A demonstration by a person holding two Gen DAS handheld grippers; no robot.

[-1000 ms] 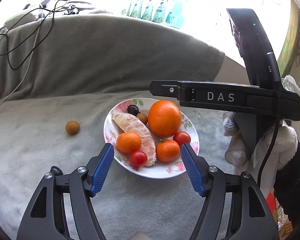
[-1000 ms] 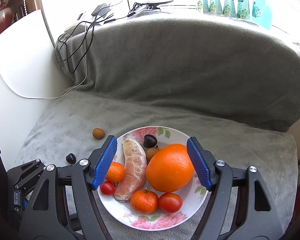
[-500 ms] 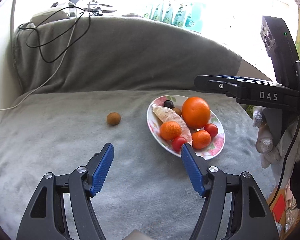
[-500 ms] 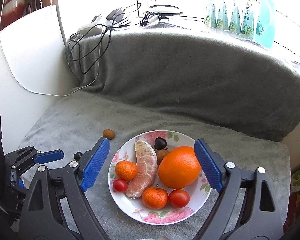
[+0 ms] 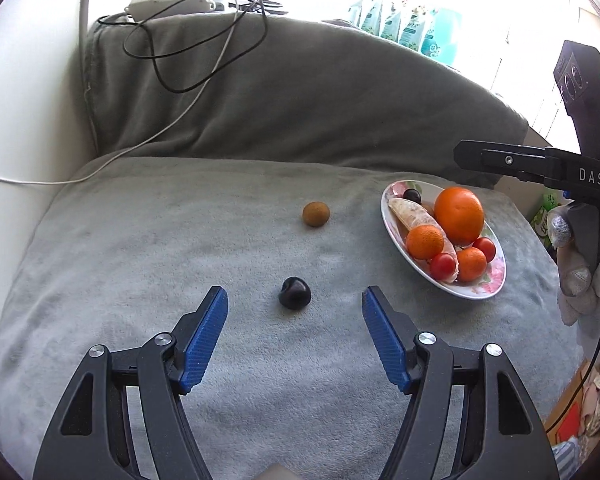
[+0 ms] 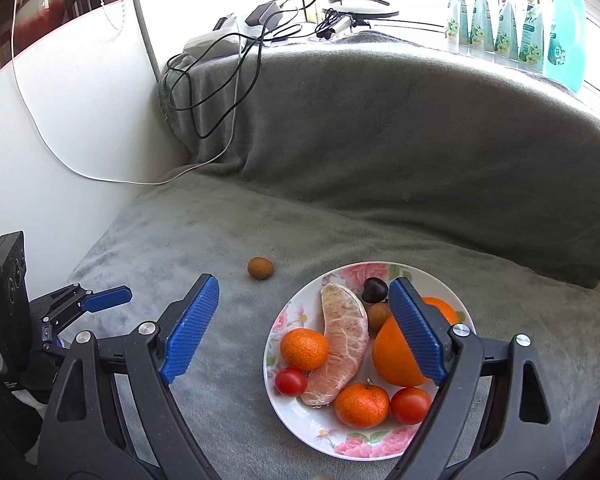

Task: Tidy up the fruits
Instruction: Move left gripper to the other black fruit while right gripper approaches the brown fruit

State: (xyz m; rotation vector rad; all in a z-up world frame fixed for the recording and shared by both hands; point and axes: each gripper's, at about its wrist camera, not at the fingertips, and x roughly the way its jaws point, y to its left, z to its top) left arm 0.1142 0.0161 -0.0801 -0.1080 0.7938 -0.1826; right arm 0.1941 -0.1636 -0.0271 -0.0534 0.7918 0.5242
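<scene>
Grey fleece blanket [image 5: 148, 248] covers the whole seat and the padded back behind it, with black and white cables [image 5: 204, 52] trailing down from the top edge. Toward the right of the seat sits my flowered plate [image 6: 342, 444], holding a big orange [image 6: 396, 356], a peeled pomelo segment [image 6: 342, 344], two mandarins, two cherry tomatoes, a dark cherry and a small brown fruit tucked beside the orange. My right gripper [image 6: 304, 330] hangs over the plate's left half with its jaws spread wide and nothing between them; its right blue pad [image 6: 418, 332] covers part of the orange. My left gripper [image 5: 295, 302] is released too, jaws wide, held low over the blanket. Lying on the blanket between its blue pads [image 5: 204, 338], touching neither, is another dark cherry [image 5: 295, 293]. Farther back, well apart from it and left of the plate, a brown longan [image 5: 316, 213] rests alone on the blanket.
</scene>
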